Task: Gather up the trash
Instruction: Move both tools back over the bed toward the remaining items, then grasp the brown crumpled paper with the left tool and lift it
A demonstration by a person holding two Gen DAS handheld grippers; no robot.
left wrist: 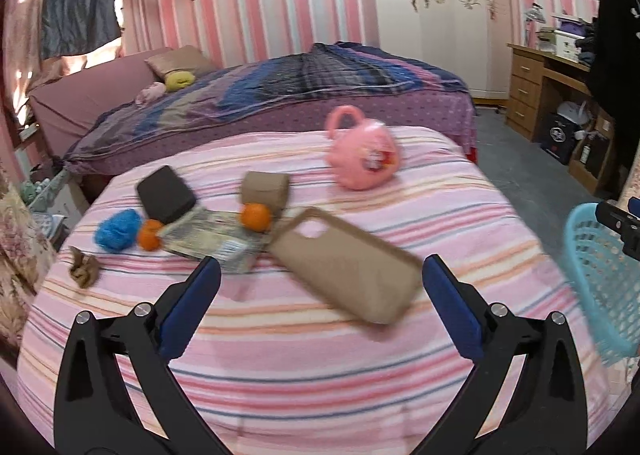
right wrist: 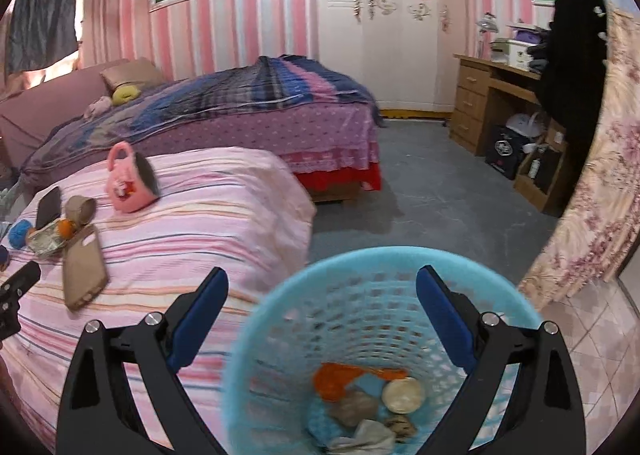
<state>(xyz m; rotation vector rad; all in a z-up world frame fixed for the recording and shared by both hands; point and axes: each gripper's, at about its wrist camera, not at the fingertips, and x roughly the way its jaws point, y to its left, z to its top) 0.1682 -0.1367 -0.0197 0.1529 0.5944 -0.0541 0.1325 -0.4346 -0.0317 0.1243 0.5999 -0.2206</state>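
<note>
A light blue mesh basket (right wrist: 360, 295) stands beside the striped bed, directly below my right gripper (right wrist: 322, 287), which is open and empty; several scraps (right wrist: 360, 399) lie at its bottom. The basket also shows at the right edge of the left wrist view (left wrist: 600, 279). My left gripper (left wrist: 320, 275) is open and empty, above the striped bed. Ahead of it lie a crumpled brown scrap (left wrist: 83, 267), a blue crumpled ball (left wrist: 118, 230), two oranges (left wrist: 255, 217), a printed wrapper (left wrist: 212, 237), a dark wallet (left wrist: 166, 194), a cardboard roll (left wrist: 264, 187) and a tan phone case (left wrist: 344, 273).
A pink toy bag (left wrist: 362, 153) sits farther back on the pink striped bed (left wrist: 320, 375). A second bed with purple covers (left wrist: 280, 95) stands behind. A wooden desk (right wrist: 492, 95) and a floral curtain (right wrist: 600, 175) are at the right.
</note>
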